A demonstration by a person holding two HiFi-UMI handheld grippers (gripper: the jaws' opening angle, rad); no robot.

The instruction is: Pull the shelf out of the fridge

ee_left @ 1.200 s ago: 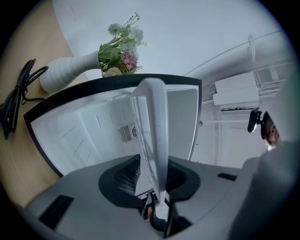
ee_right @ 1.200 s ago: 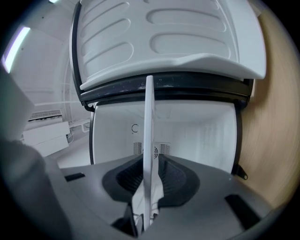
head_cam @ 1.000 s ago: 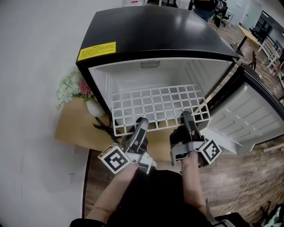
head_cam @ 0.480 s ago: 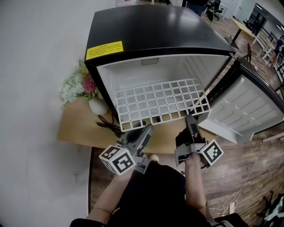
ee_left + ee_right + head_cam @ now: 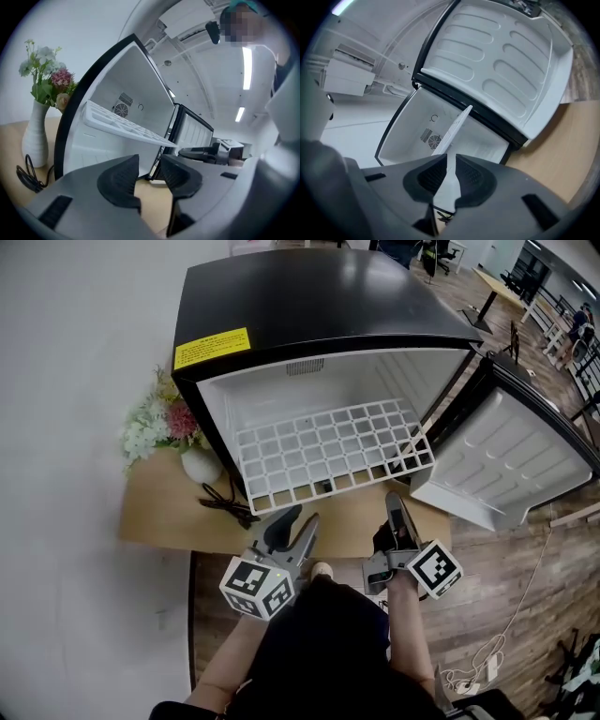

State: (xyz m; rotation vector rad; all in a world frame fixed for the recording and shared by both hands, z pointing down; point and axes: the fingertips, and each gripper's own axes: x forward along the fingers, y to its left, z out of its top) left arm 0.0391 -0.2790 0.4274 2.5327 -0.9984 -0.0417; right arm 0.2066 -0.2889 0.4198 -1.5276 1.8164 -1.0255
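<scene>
The black fridge [image 5: 319, 296] sits on a wooden desk [image 5: 159, 512] with its door [image 5: 506, 465] swung wide to the right, which leaves the opening free for the shelf to travel toward the near side. The white grid shelf [image 5: 328, 451] lies roughly level, its far part inside the cabinet and its near edge sticking out past the front of the fridge over the desk.

The right hand-held gripper [image 5: 392, 504] is at the near right part of that edge. Its own view shows the shelf edge-on running between the 2 pads, so it is clenched on the shelf, probably as the one pulling grip. The left hand-held gripper [image 5: 300, 517] hangs just short of the near left part of the edge, jaws spread with only bare desk between them, so it is released and holds nothing.

By my reading the shelf is partly drawn out. With only 1 side gripped, it could skew in its side rails, so a second hold on the left would help.

A vase [image 5: 199, 465] of flowers and a dark cable [image 5: 225, 504] lie left of the fridge, clear of the path.
</scene>
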